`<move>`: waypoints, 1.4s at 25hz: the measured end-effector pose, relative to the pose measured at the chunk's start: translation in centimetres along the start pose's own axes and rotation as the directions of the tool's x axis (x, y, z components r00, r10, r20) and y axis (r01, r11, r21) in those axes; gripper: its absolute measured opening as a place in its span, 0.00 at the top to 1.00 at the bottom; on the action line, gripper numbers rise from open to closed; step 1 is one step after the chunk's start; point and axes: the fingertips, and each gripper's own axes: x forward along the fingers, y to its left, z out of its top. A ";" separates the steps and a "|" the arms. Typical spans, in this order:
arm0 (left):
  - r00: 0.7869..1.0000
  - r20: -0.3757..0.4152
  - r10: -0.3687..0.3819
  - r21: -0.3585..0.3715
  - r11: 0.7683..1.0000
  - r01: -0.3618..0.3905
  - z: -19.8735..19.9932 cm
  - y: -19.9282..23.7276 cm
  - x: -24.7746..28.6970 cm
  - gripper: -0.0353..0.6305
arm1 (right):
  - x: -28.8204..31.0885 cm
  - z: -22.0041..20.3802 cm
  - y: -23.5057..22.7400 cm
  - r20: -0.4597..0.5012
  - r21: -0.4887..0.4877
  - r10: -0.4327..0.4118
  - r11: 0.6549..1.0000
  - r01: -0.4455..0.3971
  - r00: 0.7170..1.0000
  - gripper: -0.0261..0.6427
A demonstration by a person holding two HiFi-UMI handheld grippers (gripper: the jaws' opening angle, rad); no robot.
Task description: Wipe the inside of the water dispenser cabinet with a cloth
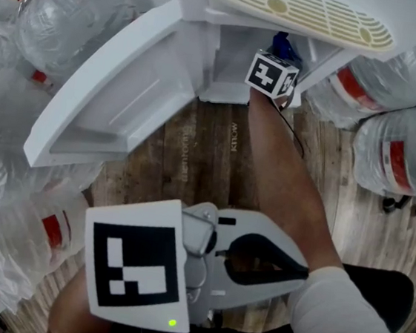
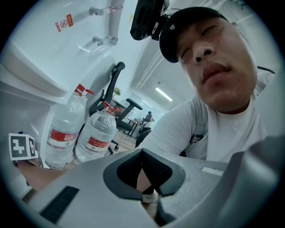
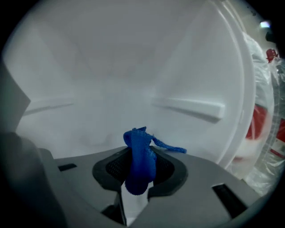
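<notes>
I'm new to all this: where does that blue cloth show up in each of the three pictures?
Head view: the blue cloth is at top centre, inside the white cabinet, just past the marker cube.
Left gripper view: not in it.
Right gripper view: low centre, pinched in the right tool, facing the cabinet's inner wall.
Shared landmark: the red-labelled water bottles.

Faint stamped lettering on floor planks (image 1: 234,137), too blurred to read. Red warning sticker (image 2: 65,22) on water dispenser (image 2: 40,49), illegible.
</notes>
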 end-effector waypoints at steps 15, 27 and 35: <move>1.000 0.002 -0.020 0.011 1.000 0.020 0.4 -0.9 1.5 0.94 | -3.7 -4.0 -3.0 -0.018 -0.095 0.025 0.995 -0.027 1.000 0.81; 0.999 0.018 -0.037 0.035 0.999 0.036 1.4 -1.3 2.6 0.94 | -6.2 -6.2 -5.1 -0.043 -0.178 0.094 0.979 -0.101 0.995 0.81; 0.998 0.029 -0.047 0.033 0.998 0.046 1.4 -1.0 3.1 0.94 | -7.6 -7.0 -6.0 -0.081 -0.252 0.157 0.952 -0.172 0.984 0.81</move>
